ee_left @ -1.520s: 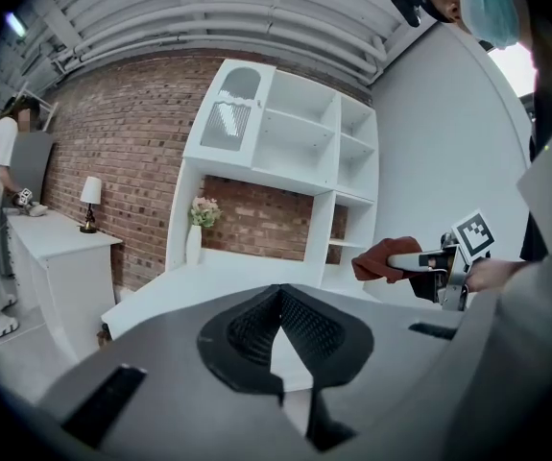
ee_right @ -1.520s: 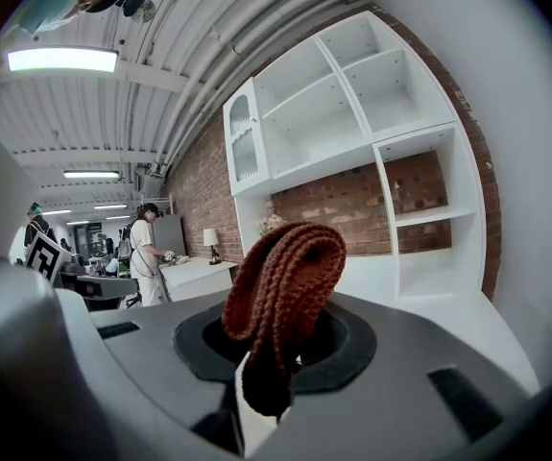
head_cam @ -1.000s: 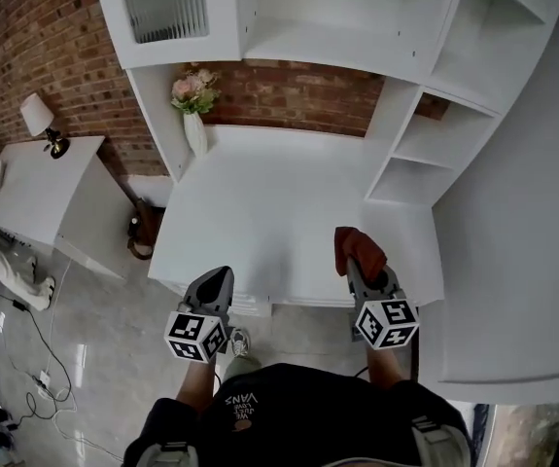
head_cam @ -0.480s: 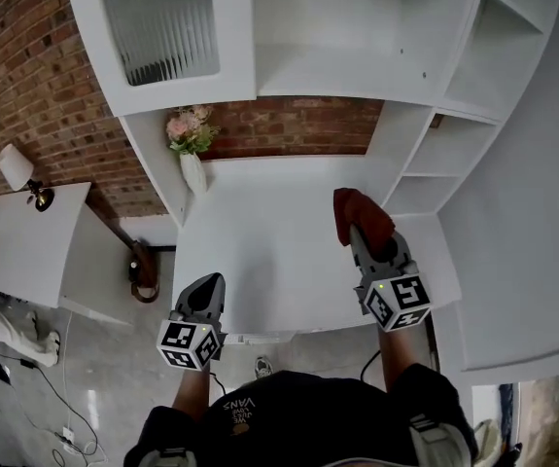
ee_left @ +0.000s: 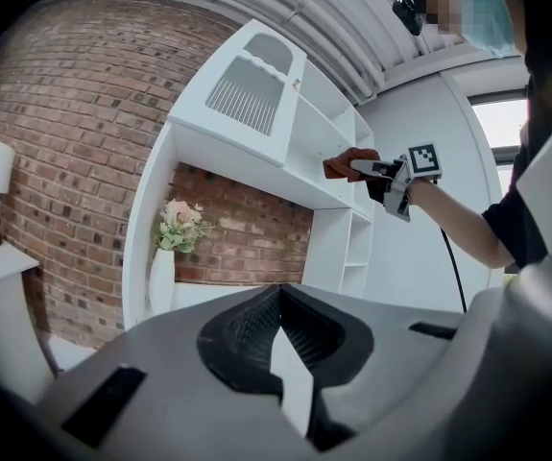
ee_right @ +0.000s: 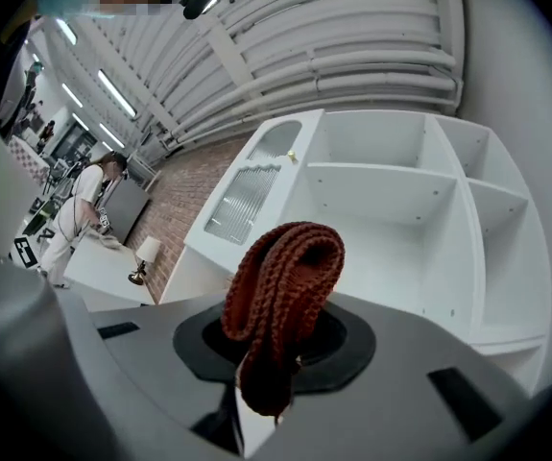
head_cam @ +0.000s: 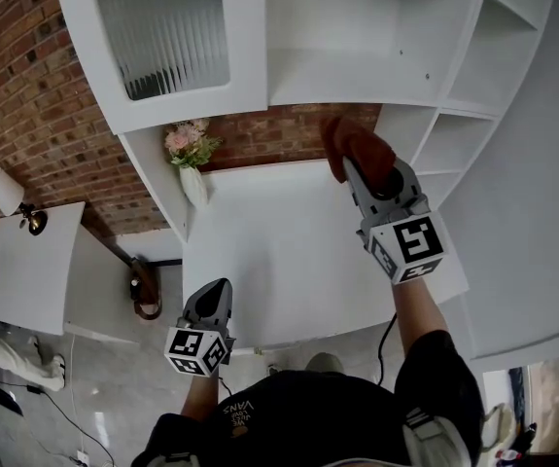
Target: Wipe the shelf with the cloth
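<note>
Rust-red cloth (ee_right: pixel 290 267) pinched in fingers of right gripper (ee_right: pixel 268 358); fingers of left gripper (ee_left: pixel 281 294) meet, empty.

Raised the right gripper (head_cam: pixel 356 166) with the red cloth (head_cam: pixel 355 141) up off the desk (head_cam: pixel 260 251), farther away, now by the shelf (head_cam: pixel 357 93) edge.

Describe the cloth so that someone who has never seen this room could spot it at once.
Find the tall white shelf unit against the brick wall. Before its wide middle shelf, the right tool holds a folded cloth up. It is rust-red and knitted, the only red thing among all those white boards.
</note>
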`<state>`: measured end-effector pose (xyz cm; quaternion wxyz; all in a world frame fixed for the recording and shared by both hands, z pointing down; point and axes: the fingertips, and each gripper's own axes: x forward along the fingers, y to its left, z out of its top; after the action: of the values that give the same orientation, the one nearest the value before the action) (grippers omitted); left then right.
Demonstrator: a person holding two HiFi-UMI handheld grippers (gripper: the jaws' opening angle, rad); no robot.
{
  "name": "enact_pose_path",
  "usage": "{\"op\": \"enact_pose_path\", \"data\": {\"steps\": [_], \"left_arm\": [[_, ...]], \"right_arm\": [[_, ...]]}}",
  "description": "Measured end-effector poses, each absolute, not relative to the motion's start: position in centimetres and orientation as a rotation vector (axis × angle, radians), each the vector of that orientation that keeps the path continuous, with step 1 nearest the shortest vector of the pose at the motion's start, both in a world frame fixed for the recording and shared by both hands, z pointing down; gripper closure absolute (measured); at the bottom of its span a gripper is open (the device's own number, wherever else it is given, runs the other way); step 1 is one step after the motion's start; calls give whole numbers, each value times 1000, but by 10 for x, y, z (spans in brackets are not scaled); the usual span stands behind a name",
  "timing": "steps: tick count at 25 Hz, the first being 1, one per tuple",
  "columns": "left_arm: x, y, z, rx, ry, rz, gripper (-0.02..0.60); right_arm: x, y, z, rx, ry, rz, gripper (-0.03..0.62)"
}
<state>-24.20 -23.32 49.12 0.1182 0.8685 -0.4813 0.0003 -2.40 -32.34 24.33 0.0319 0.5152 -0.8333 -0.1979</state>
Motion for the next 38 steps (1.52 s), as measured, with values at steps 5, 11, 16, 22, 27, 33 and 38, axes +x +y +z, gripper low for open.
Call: {"op": "enact_pose_path", "data": {"steps": [5, 11, 16, 22, 27, 33, 38], "left_arm": [[-248, -239, 498, 2517, -1413, 2, 575], [-247, -255, 494, 2485, -1490, -47, 575], [-242, -269, 486, 2458, -1554, -85, 575], [-234, -282, 485, 2417, -1625, -107, 575], [-235, -285, 491, 2350, -1710, -107, 575], [-235, -285, 491, 2292, -1773, -139, 575], [-238, -282, 492, 2253, -1814, -177, 575]], "right_arm": [[-51, -359, 204, 1484, -2498, -769, 500], [-67, -420, 181, 1349, -2377, -850, 499], [-76, -465, 173, 1211, -2273, -861, 499], [-82, -522, 169, 1087, -2188, -848, 499], [-91, -566, 173, 1014, -2072, -853, 499], [-113, -601, 193, 877, -2008, -803, 499], [-118, -622, 211, 831, -1971, -758, 499]]}}
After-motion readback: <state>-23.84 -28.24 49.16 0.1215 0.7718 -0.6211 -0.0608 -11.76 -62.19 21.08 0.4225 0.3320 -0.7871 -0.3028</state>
